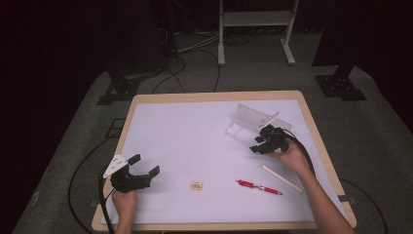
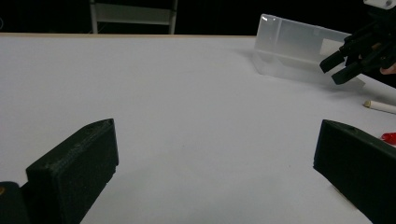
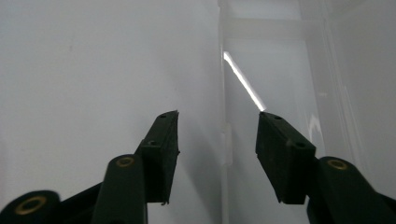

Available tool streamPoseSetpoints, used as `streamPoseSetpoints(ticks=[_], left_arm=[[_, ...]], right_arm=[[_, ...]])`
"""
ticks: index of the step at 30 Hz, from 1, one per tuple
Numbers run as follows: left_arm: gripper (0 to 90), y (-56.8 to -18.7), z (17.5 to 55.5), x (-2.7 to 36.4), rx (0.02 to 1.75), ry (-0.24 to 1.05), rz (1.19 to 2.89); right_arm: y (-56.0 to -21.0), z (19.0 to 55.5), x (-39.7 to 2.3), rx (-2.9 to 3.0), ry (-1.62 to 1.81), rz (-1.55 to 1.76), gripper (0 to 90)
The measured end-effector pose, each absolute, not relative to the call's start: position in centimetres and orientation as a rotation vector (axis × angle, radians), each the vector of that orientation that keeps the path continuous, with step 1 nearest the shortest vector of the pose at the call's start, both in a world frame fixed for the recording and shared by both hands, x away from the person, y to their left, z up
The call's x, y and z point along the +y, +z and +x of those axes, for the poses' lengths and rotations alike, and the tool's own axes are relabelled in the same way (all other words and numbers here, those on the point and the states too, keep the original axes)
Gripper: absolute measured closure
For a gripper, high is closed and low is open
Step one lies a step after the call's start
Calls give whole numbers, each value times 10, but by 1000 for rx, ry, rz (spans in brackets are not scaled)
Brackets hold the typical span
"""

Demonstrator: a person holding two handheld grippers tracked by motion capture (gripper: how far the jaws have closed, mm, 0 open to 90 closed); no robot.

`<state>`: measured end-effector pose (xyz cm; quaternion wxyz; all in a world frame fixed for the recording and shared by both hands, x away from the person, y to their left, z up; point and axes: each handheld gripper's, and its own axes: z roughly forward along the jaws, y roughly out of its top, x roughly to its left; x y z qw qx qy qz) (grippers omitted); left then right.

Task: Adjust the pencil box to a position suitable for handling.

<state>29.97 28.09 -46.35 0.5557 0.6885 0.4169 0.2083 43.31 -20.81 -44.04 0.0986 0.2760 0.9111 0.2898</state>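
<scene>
While your right tongs (image 1: 256, 145) hang over the near edge of the clear plastic case (image 1: 253, 123) at the desk's (image 1: 185, 131) far right, their jaws stand about half apart, astride the case's rim without pressing it. Your left tongs (image 1: 145, 165) rest at the near left, jaws wide and holding nothing. Nearby lie a red pen (image 1: 258, 187), a white stick (image 1: 282, 178) and a small tan block (image 1: 197, 185).

Clear glossy plastic case (image 1: 253, 122)
</scene>
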Motion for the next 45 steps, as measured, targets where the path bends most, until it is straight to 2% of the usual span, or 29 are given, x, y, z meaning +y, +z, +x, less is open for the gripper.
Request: streamPoseSetpoints(ticks=[8,12,21,45], left_arm=[[0,-463,300,281,985,492,1626],[0,-463,300,281,988,491,1624],[0,-463,300,281,989,490,1622],[0,-463,300,282,993,484,1617]], right_arm=[[-449,438,-207,2710,795,818,634],[-452,438,-203,2719,752,774,732],[-451,439,-201,2719,717,708,837],[-432,424,-195,2685,742,546,844]])
